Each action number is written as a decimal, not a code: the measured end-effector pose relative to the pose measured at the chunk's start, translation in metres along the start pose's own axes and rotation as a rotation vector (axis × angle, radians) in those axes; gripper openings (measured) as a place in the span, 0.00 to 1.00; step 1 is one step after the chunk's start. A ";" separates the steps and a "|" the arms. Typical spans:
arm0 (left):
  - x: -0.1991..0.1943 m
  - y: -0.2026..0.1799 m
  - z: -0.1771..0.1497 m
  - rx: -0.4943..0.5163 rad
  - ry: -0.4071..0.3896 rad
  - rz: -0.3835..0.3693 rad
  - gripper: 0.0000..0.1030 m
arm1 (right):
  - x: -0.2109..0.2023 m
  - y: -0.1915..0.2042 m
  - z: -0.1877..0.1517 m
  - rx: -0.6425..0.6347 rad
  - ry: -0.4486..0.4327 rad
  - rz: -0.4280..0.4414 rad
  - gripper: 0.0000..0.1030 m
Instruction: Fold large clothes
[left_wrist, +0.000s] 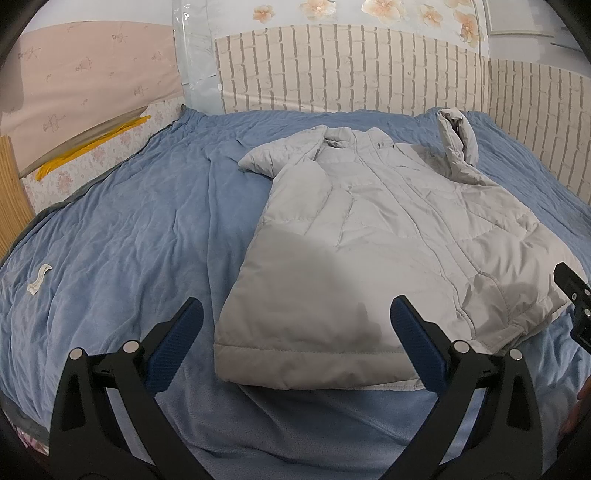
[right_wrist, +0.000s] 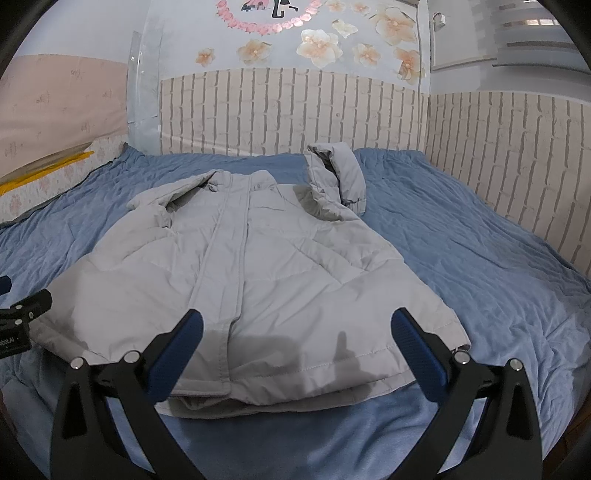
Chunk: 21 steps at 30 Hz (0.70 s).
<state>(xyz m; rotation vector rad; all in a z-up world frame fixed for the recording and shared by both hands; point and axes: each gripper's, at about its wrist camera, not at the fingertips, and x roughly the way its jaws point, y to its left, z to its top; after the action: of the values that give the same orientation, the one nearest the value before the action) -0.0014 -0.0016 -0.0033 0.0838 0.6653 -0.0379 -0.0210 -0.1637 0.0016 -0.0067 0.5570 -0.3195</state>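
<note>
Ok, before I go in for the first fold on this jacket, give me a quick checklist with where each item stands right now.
1. Left gripper jaws open and holding nothing: ok.
2. Right gripper jaws open and holding nothing: ok.
3. Jacket lying front up on the blue blanket, hem nearest the grippers: ok.
4. Front closed along the placket: ok.
5. Right sleeve flat: not ok, it is doubled up near the shoulder.
6. Left sleeve flat: not ok, it is bunched near the collar.
</note>
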 end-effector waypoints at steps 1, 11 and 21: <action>0.000 0.000 0.000 0.000 0.000 0.000 0.97 | 0.000 0.000 0.000 0.000 0.000 0.000 0.99; 0.000 0.000 0.000 0.001 0.001 0.001 0.97 | 0.000 0.001 0.000 0.000 0.004 -0.001 0.99; 0.000 -0.001 0.000 0.001 0.002 0.001 0.97 | 0.003 -0.001 -0.002 -0.002 0.006 -0.002 0.99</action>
<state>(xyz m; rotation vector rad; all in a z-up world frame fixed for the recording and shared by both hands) -0.0014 -0.0023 -0.0034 0.0852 0.6669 -0.0375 -0.0200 -0.1653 -0.0009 -0.0081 0.5638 -0.3211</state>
